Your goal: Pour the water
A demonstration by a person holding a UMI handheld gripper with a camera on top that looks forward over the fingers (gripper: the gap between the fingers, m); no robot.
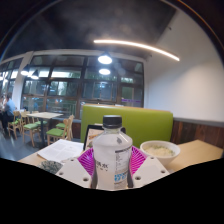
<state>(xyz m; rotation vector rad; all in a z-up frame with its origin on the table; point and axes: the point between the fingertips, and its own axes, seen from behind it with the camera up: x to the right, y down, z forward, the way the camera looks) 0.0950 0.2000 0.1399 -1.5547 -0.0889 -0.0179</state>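
Clamping a clear, dark-capped water bottle [112, 152] upright, the hand-held gripper [112, 172] presses both pink pads against it.

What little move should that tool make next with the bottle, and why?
Probably swing the bottle toward the white bowl and begin tilting. The tool seems shut on the upright bottle, and the bowl sits just beyond the fingers on the table. I can't tell whether the cap is off.
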